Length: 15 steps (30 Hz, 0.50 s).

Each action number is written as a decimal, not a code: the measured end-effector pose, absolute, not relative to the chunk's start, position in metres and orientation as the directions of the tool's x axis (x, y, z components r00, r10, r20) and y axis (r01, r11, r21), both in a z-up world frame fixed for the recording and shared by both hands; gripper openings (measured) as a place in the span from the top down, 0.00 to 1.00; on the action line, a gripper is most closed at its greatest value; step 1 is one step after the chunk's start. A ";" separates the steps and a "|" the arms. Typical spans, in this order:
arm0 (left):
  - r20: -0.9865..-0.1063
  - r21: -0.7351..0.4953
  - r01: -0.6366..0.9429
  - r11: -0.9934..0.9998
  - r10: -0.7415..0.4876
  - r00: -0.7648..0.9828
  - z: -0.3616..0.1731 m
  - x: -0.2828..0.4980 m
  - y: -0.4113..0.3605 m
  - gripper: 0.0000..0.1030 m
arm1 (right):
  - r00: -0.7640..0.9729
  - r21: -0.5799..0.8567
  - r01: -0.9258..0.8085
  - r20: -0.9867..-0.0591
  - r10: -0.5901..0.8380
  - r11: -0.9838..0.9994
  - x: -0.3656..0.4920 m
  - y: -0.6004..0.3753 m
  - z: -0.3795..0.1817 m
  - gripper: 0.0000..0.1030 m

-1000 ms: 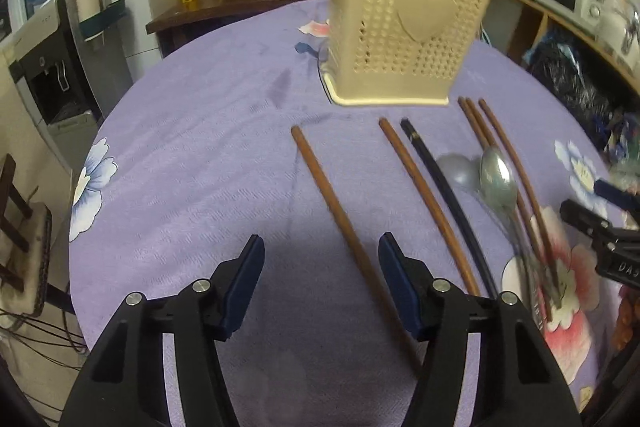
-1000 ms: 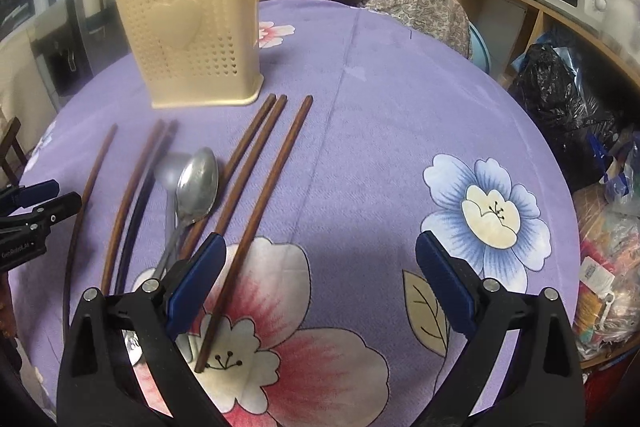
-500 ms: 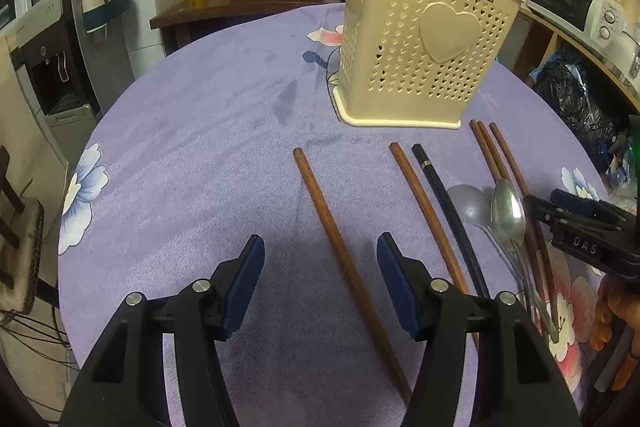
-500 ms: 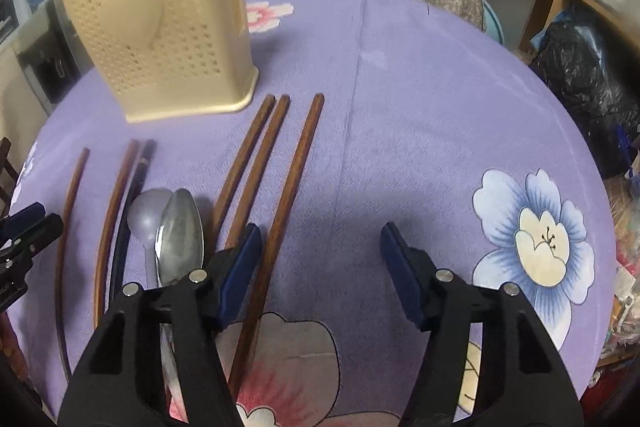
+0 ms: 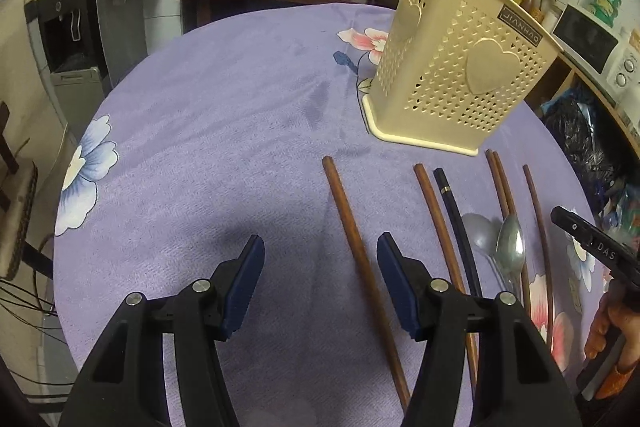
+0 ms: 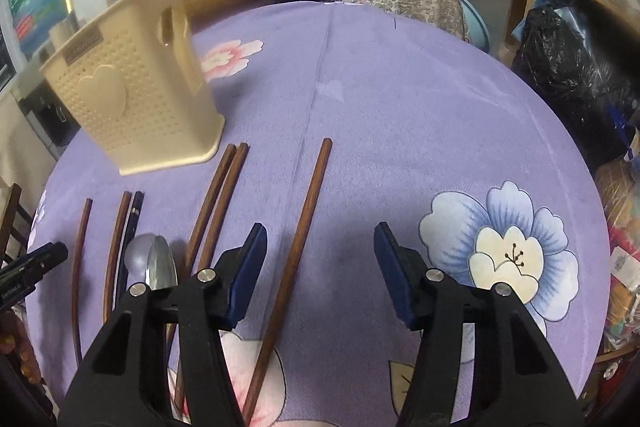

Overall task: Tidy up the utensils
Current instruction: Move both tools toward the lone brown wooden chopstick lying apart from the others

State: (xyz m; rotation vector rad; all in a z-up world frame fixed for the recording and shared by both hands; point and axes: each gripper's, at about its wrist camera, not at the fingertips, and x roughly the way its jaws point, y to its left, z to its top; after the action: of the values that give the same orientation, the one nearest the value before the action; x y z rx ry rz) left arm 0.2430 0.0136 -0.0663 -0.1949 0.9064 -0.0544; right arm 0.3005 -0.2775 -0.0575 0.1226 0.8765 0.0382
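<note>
The utensils lie in a loose row on the purple flowered tabletop (image 5: 208,131), just in front of the cream perforated holder (image 5: 452,83), which stands upright. Nearest the holder's left corner lies a lone brown chopstick (image 5: 352,239); beside it a brown one (image 5: 436,223) and a black one (image 5: 456,223) lie close together. Further right two spoons (image 5: 508,247) overlap, beside a pair of brown chopsticks (image 6: 216,195). A single brown chopstick (image 6: 300,239) lies furthest right of the holder. The left tongs (image 5: 320,267) are spread, pinching nothing, the lone chopstick passing between their pads. The right tongs (image 6: 320,259) are closing, still apart, the rightmost chopstick between them untouched.
</note>
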 end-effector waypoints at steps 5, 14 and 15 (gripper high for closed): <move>-0.773 -0.173 -0.018 0.985 -0.124 0.622 -0.067 0.248 -0.010 0.56 | 0.635 0.140 0.043 -0.768 0.081 0.989 0.313 -0.276 -0.060 0.51; -0.777 -0.161 -0.037 0.986 -0.104 0.620 -0.075 0.253 -0.015 0.75 | 0.596 0.140 0.051 -0.799 0.082 0.989 0.335 -0.269 -0.072 0.65; -0.779 -0.162 -0.036 0.986 -0.105 0.619 -0.075 0.254 -0.013 0.76 | 0.603 0.128 0.059 -0.795 0.067 0.990 0.337 -0.269 -0.072 0.67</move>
State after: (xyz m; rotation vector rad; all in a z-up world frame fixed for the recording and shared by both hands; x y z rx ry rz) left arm 0.2542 -0.0135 -0.0748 -0.1680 0.9040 -0.0398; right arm 0.3371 -0.2692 -0.0722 0.1470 0.9247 0.0043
